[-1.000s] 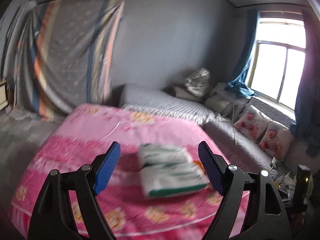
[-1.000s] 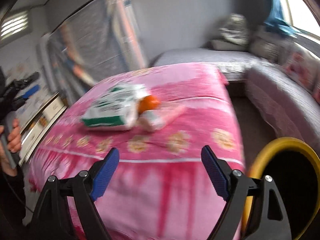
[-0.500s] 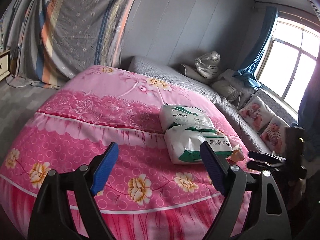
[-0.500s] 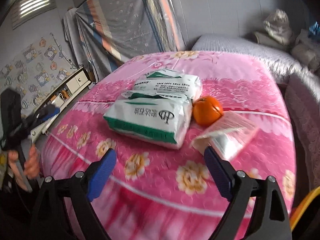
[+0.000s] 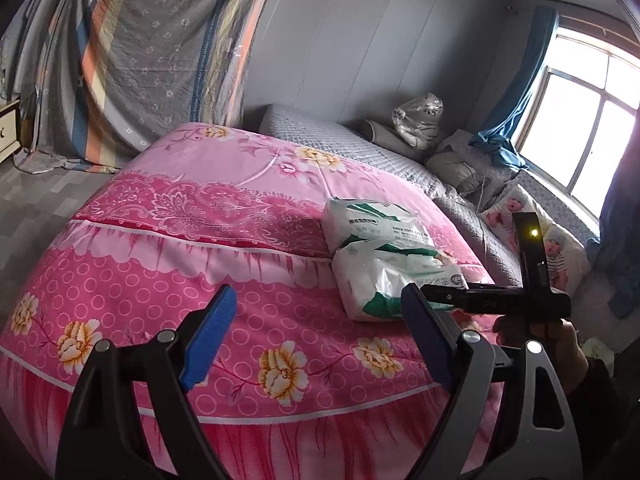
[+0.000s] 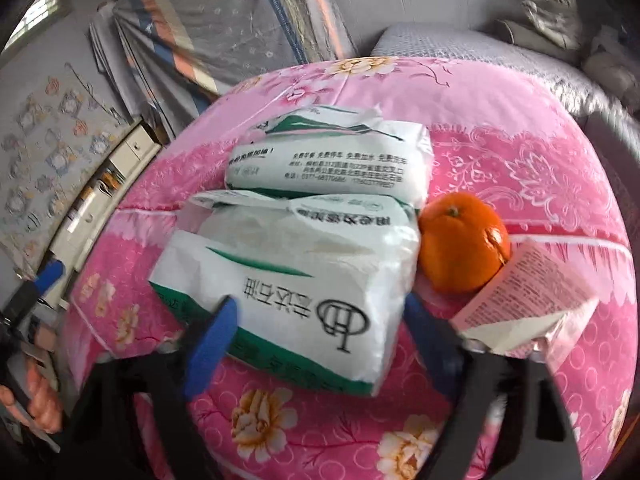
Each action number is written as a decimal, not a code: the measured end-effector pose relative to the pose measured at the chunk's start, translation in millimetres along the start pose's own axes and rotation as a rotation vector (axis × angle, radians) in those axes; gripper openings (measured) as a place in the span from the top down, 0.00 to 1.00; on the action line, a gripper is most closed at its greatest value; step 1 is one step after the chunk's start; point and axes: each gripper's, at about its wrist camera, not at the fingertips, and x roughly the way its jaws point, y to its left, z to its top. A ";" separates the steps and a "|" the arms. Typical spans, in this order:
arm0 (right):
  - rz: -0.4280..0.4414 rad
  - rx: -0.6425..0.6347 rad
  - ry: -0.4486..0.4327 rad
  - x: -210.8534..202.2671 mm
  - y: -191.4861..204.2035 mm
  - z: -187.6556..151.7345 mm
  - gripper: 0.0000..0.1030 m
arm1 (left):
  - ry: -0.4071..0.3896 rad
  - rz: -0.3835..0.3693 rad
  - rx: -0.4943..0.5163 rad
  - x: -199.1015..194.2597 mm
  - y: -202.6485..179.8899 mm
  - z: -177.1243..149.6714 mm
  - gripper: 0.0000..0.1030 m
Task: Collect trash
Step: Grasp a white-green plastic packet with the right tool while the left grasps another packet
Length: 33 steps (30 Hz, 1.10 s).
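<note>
Left wrist view: the left gripper (image 5: 318, 338) hangs with its jaws spread wide over the pink floral cloth (image 5: 168, 248), empty. 2 white-and-green tissue packs (image 5: 384, 256) lie side by side further right.

Right wrist view: the right gripper (image 6: 320, 332) is spread wide, its blue pads flanking the nearer tissue pack (image 6: 296, 280) without clamping it. An orange (image 6: 460, 244) touches that pack; a pink wrapper (image 6: 528, 304) leans against the orange.

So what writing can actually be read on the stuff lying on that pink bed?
Near pack: "高达石油", upside down, beside a round logo.
Far pack: "免费早餐 免费停车 免费加水", apparently; a number starting "0377-"; the rest is blurred.
Pink packet: print too small to read.
</note>
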 end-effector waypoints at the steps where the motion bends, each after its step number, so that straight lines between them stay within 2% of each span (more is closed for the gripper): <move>1: 0.000 -0.006 0.011 1.9 1.6 0.7 0.83 | 0.000 0.004 -0.003 0.0 0.5 0.8 0.22; 2: 0.046 0.009 0.018 2.0 0.9 1.0 0.86 | 0.000 0.011 -0.007 0.1 0.8 1.8 0.21; 4: 0.073 -0.011 0.004 -3.1 5.2 -1.5 0.92 | 0.002 0.018 -0.013 -0.2 -0.2 2.7 0.20; 8: 0.164 -0.104 -0.043 -34.4 19.5 -17.2 0.93 | 0.010 0.028 0.008 3.5 -8.1 7.3 0.18; 13: 0.254 -0.109 -0.125 -87.9 13.2 -43.6 0.94 | 0.041 0.006 0.016 19.1 -17.8 19.3 0.18; 17: 0.263 -0.059 -0.194 -128.2 -9.6 -69.3 0.94 | 0.120 -0.019 0.057 58.3 -32.5 37.7 0.17; 22: 0.266 0.004 -0.241 -157.2 -31.9 -92.8 0.94 | 0.246 -0.072 0.072 118.1 -47.8 57.5 0.17; 25: 0.280 0.029 -0.262 -170.2 -40.2 -105.0 0.94 | 0.325 -0.064 0.044 161.5 -48.0 68.6 0.17; 28: 0.305 0.054 -0.281 -177.7 -45.6 -114.0 0.94 | 0.370 -0.045 -0.004 189.1 -42.5 75.5 0.17; 29: 0.312 0.058 -0.292 -181.7 -46.7 -117.5 0.94 | 0.387 -0.050 0.008 199.5 -45.2 77.8 0.17; 31: 0.319 0.061 -0.304 -185.6 -45.4 -121.7 0.94 | 0.415 0.007 0.051 221.4 -49.8 78.6 0.19; 32: 0.321 0.066 -0.312 -188.4 -45.5 -123.2 0.94 | 0.433 0.037 0.053 231.2 -49.6 78.2 0.32; 33: 0.324 0.068 -0.316 -191.2 -45.6 -125.2 0.94 | 0.451 0.045 0.044 237.8 -48.9 77.2 0.58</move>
